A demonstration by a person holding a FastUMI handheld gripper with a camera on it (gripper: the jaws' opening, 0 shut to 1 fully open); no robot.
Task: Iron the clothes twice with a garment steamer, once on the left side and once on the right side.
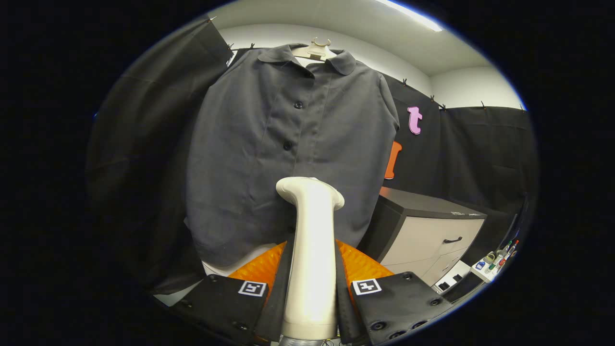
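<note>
Steamer (311, 250) clamped in hand-held gripper (312, 288) faces shirt (288, 144) beside cabinet (432, 230).

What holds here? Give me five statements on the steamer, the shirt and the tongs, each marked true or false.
1. The tongs are shut on the garment steamer. True.
2. The steamer's head points at the lower middle of the shirt. True.
3. The shirt lies flat on a table. False: it hangs on a hanger against the booth wall.
4. The shirt is unbuttoned and open. False: its front is buttoned closed.
5. A cabinet with drawers stands beyond the fingers, beside the shirt. True.
</note>
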